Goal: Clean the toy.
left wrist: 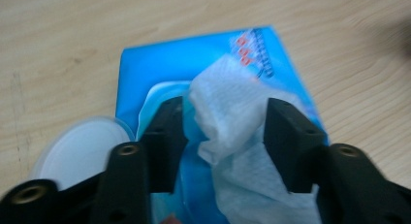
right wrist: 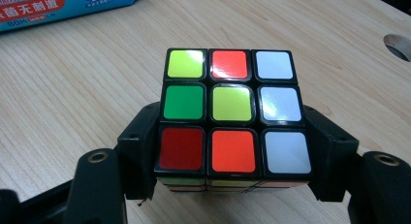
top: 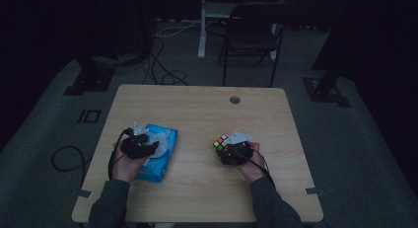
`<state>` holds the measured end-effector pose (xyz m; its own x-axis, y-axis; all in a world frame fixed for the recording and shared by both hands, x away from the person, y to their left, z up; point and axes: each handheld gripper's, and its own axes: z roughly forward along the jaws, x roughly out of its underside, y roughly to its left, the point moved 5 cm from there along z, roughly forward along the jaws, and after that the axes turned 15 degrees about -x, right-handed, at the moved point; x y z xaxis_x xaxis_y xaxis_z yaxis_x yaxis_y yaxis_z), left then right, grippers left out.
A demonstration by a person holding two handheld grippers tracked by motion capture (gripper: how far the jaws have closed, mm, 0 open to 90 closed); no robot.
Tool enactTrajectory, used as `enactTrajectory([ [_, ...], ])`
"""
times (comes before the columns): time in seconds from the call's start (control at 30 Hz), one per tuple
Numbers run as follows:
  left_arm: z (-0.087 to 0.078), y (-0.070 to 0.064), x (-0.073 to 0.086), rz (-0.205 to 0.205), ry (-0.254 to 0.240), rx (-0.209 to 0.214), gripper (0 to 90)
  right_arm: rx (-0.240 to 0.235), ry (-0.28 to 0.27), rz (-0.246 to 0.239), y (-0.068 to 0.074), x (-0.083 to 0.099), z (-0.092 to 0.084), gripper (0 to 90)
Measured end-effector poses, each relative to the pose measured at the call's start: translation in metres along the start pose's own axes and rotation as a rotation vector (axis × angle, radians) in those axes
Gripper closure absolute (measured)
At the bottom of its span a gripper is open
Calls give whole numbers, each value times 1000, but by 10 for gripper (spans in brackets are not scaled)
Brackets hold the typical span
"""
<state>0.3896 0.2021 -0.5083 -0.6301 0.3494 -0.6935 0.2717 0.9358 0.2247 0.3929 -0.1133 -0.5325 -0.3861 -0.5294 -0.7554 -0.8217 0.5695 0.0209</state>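
- The worktop (top: 197, 188) is smooth pale wood with a round cable hole at twelve o'clock; nothing pins light things down on it, so a hard pull can drag them.
- The blue pack of wipes (left wrist: 194, 59) lies flat at nine o'clock, its round white lid (left wrist: 80, 151) flipped open beside it. I judge the whole pack could lift or slide with the sheet, since no other claw steadies it.
- The puzzle cube (right wrist: 232, 110) sits at three o'clock, well apart from the pack. The right claw (right wrist: 232, 156) is clamped on its two lower side faces. The grip is low, so the cube could tip forward if the hand tilts.
- The white wipe (left wrist: 228, 98) sticks up crumpled from the pack's opening, between the jaws of the left claw (left wrist: 220, 136). The jaws stand partly open; one pad seems to brush the sheet, but I see no firm pinch.
- If they close on the loose edge alone, the sheet could tear or slip free, or bring a second sheet up with it.
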Motion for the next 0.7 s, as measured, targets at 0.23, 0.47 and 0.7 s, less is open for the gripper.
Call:
enactTrajectory([
  [0.23, -5, 1, -8, 13, -27, 14, 867, 6, -13, 5, -2, -1, -2, 339],
  [0.47, -25, -11, -32, 31, -125, 126, 879, 9, -18, 0, -1, -1, -2, 339],
  [0.7, -24, -20, -38, 51, -139, 144, 765, 9, -20, 0, -1, -1, -2, 339],
])
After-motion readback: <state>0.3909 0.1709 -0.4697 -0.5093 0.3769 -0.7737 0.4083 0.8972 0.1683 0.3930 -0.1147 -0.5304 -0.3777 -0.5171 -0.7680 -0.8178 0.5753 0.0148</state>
